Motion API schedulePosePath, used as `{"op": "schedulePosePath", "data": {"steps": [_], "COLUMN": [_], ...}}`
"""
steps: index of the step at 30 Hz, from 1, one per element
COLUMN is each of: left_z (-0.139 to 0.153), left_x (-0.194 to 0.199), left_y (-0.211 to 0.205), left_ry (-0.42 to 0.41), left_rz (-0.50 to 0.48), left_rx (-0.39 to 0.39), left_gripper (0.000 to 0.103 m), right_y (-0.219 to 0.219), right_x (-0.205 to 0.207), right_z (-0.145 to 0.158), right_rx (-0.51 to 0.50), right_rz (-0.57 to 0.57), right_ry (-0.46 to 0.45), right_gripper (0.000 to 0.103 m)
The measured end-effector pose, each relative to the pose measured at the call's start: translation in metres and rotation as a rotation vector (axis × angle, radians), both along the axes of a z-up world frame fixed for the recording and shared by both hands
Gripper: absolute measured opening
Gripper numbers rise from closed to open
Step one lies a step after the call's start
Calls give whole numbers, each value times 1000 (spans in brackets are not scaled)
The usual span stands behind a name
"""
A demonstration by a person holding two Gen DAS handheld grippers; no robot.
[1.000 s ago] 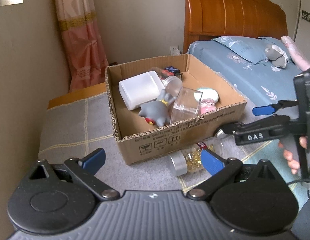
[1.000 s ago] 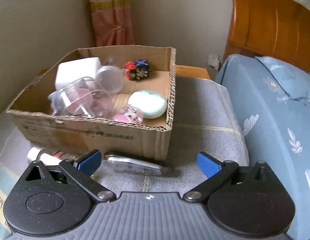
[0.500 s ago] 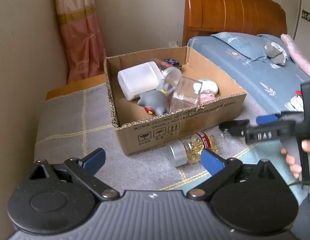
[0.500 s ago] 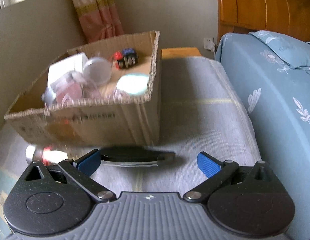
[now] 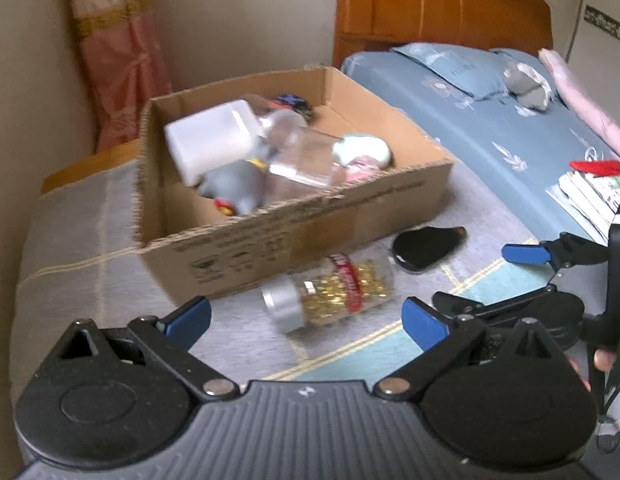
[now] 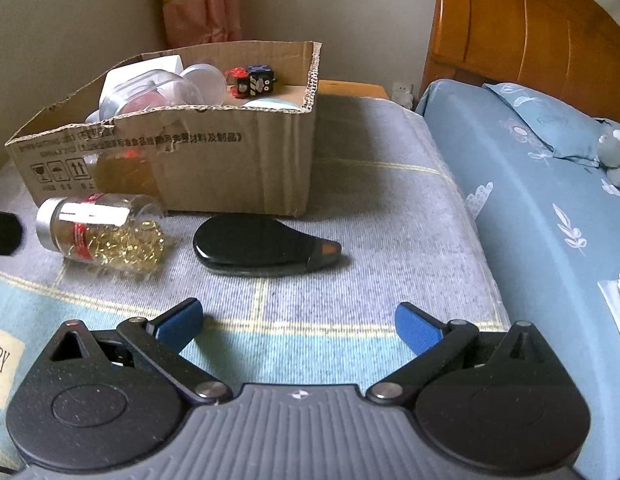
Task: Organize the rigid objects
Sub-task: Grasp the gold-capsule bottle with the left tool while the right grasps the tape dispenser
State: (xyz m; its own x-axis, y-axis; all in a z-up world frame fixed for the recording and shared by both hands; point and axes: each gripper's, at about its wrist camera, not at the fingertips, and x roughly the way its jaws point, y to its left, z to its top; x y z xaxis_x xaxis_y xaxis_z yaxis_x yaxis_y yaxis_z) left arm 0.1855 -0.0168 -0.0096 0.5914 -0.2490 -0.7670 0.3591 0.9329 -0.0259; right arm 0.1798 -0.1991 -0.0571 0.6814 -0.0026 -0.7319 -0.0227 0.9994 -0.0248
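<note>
A cardboard box (image 5: pixel 318 236) (image 6: pixel 213 168) stands on a grey checked blanket and holds a white container (image 5: pixel 209 140), clear jars (image 5: pixel 305 164), a grey toy (image 5: pixel 233 188) and dice (image 6: pixel 257 80). A clear bottle of yellow capsules (image 5: pixel 334 292) (image 6: pixel 101 232) lies on its side in front of the box. A black teardrop-shaped case (image 5: pixel 426 246) (image 6: pixel 261 246) lies beside it. My left gripper (image 5: pixel 305 320) is open, just short of the bottle. My right gripper (image 6: pixel 297 324) (image 5: pixel 506 280) is open and empty, a little short of the black case.
A bed with a blue sheet (image 5: pixel 510 132) (image 6: pixel 550 200) and wooden headboard (image 6: pixel 530 36) lies to the right, with a pillow and papers (image 5: pixel 590 196) on it. A pink curtain (image 5: pixel 121 52) hangs behind the box. A beige wall is on the left.
My right gripper has pulled back and dropped lower, so the black case now lies farther ahead of its fingers. My left gripper has shifted slightly; the bottle and box stay put.
</note>
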Motion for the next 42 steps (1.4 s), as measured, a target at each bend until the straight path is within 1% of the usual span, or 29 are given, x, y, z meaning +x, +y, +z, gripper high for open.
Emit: {"op": "schedulePosePath", "data": {"steps": [4,7,12,15,18,23,29,33,37,42], "left_z": [-2,-2,-9,-16,-24,-33,-41,-42,-42,-43], "left_x": [4,4,9,12,16,23,28,27,24,22], "left_y": [-14,-20,-30,-36,-42,-46,-42,-39,-35,-14], "left_ry": [13,26,28,1,-20,-17,1,-2,-14,-23], "left_rz": [4,10,54,78,109,135,190,199,219,288], "left_rx": [15,3,-13,11,51,58,28,-1,20,34], "left_gripper": [101,101,101,101,101,101,101,96,96,96], "right_y": [-2,-4,-6,-7,-8,-9,-9,-9,-9,-8], "right_x": [-1,-3,-8,-9,-11,-12,-12,-12,-12,-10], "right_z": [0,0,0,0,0,0,0,0,0,0], "right_rx": [1,2,4,4,5,4,3,2,2,2], "right_rz": [14,18,44,60,70,79,80,80,78,72], "right_ry": [0,-8,-18,-18,-22,-25,-29,-27,-28,-19], "right_gripper": [103,103,103,103,103,103,103,103,103,103]}}
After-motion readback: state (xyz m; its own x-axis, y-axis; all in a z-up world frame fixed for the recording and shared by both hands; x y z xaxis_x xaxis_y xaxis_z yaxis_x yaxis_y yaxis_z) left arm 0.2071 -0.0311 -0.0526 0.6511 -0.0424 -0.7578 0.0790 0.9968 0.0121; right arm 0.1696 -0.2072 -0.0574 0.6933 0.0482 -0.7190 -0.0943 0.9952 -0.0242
